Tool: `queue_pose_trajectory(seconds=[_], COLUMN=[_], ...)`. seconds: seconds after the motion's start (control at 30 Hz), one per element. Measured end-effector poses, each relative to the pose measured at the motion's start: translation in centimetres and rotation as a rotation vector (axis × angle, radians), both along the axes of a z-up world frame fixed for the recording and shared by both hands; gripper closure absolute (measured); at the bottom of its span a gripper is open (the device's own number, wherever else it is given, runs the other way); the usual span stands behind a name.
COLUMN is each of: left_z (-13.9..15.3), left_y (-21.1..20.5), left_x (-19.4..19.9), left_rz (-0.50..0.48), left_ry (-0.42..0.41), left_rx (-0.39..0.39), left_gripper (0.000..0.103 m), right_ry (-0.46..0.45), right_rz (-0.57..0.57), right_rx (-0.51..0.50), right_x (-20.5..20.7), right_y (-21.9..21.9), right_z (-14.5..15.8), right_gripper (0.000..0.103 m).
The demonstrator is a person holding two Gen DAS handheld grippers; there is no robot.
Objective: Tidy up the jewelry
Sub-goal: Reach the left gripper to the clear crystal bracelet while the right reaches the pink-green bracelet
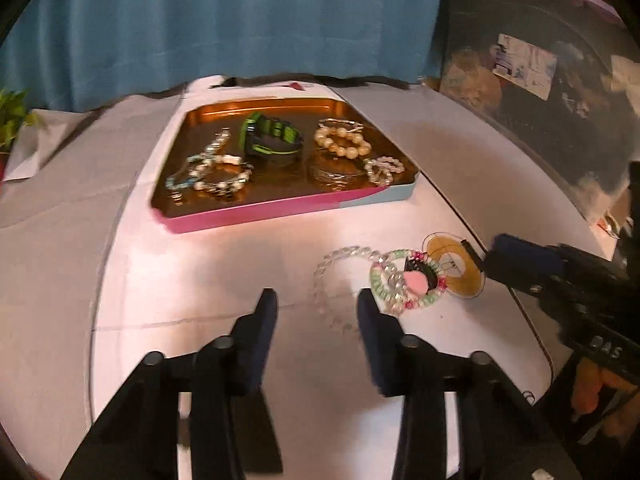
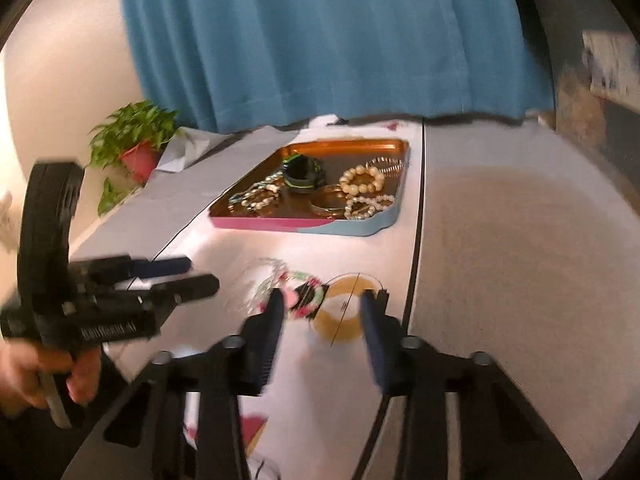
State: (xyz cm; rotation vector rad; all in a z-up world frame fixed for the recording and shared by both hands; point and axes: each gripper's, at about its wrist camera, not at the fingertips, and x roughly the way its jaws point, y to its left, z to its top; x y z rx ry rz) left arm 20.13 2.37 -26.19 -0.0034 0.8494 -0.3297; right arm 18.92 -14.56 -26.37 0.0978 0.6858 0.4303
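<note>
A pink and blue tin tray (image 1: 256,216) with a gold inside holds several bracelets, a pearl bracelet (image 1: 342,142) and a green and black band (image 1: 272,140). It also shows in the right wrist view (image 2: 280,223). On the table in front lie a clear bead bracelet (image 1: 340,264), a green and pink bead bracelet with a pink charm (image 1: 408,284) and a flat gold ring (image 1: 454,266). My left gripper (image 1: 316,304) is open and empty just short of the clear bracelet. My right gripper (image 2: 322,308) is open above the gold ring (image 2: 340,320) and the green and pink bracelet (image 2: 304,294).
The table has a white cloth (image 1: 200,280). A blue curtain (image 2: 328,40) hangs behind. A potted plant (image 2: 136,148) stands at the back left. A dark cluttered area (image 1: 540,80) lies beyond the table's right edge.
</note>
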Motion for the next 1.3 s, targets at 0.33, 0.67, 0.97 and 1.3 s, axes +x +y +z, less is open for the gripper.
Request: queue_pose_trajectory(seconds=[0.33, 0.67, 0.97, 1.3], left_z=[-1.5, -1.7, -1.6, -1.7], left_y=[-0.2, 1.6, 0.5, 0.4], left_x=[0.2, 0.3, -1.9, -2.3], left_rz=[-0.018, 0.012, -0.018, 0.011], left_ry=[-0.037, -0.010, -0.019, -0.017], left_rx=[-0.018, -0.144, -0.115, -0.152], left_gripper=[0.092, 0.098, 0.098, 0.087], right_ry=[0.019, -0.084, -0.083, -0.042], right_rz=[0.038, 0.001, -0.052, -0.100], right_rx=[-0.235, -0.389, -0.392, -0.220], right_x=[2.5, -0.9, -4.6, -3.9], right_y=[4.6, 5.2, 2.3, -0.6], right_z=[-1.8, -2.3, -2.2, -2.2], right_gripper=[0.087, 0.097, 0.097, 0.090])
